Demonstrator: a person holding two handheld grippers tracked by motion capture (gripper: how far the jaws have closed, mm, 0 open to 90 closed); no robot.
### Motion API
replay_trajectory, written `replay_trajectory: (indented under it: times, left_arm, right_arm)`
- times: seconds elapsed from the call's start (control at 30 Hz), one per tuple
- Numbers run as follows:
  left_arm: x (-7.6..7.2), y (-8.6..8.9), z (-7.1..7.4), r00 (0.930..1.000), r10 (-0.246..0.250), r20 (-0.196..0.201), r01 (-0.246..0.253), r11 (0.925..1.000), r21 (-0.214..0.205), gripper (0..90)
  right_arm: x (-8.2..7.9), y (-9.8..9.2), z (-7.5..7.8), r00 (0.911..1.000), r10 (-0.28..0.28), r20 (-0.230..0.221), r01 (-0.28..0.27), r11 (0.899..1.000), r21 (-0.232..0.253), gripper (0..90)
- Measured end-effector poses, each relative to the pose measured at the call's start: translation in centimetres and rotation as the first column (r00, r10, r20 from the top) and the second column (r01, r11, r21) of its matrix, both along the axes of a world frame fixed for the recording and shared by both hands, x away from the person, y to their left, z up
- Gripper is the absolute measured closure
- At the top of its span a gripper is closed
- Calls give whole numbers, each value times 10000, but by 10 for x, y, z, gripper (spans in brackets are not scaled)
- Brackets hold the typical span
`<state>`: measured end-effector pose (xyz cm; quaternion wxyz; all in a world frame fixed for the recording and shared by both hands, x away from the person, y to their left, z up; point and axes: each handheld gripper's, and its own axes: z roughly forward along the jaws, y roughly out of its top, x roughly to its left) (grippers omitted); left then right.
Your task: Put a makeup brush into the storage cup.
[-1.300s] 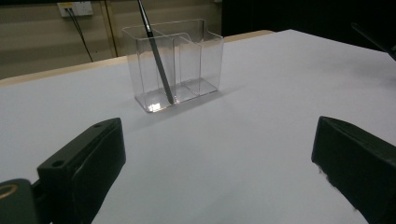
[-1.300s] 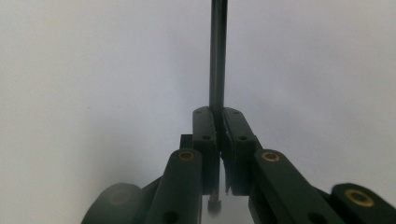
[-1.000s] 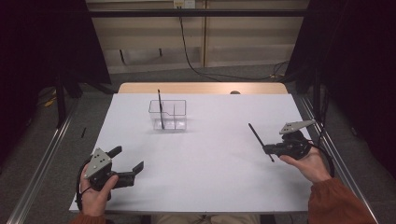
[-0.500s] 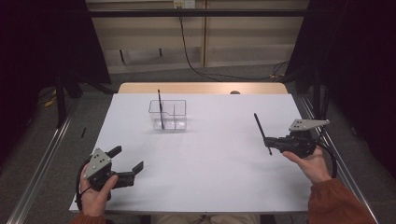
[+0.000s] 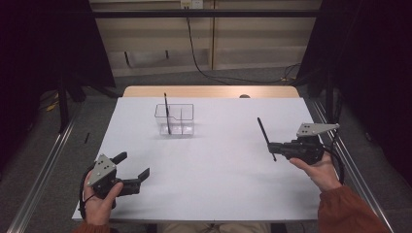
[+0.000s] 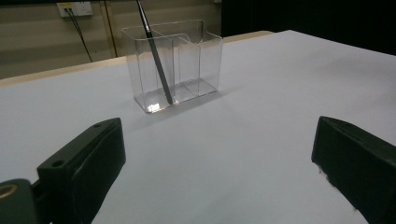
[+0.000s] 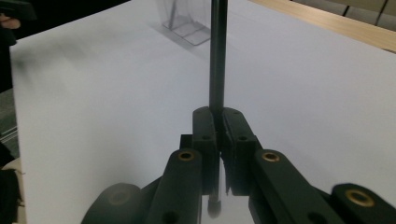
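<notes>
The right gripper (image 5: pixel 270 145), above the desk's (image 5: pixel 218 189) right edge, has its fingers clamped low on a thin, stiff, light black pen (image 5: pixel 266 138), slippery and prone to pivot, while the left gripper (image 5: pixel 132 167) rests, fingers apart, near the front-left corner.

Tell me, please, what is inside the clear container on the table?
One thin dark stick leans in one compartment of the clear container; the neighbouring compartments look empty. Its top end runs out of the left gripper view.
</notes>
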<state>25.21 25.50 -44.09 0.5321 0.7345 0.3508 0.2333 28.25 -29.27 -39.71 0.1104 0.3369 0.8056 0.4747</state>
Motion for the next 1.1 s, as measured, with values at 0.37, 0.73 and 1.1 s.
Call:
replay_trajectory:
  times: [0.37,0.73,1.1]
  left_arm:
    - [0,0,0,10000,-12,-12,12,10000,9,30]
    - [0,0,0,10000,-38,2,38,10000,13,30]
    - [0,0,0,10000,-70,23,70,10000,35,30]
  right_arm:
    - [8,41,6,9935,1140,67,-1139,9934,-97,851]
    - [18,74,9,9766,2153,-9,-2150,9752,-517,851]
    - [32,101,10,9660,2556,-373,-2579,9627,-818,851]
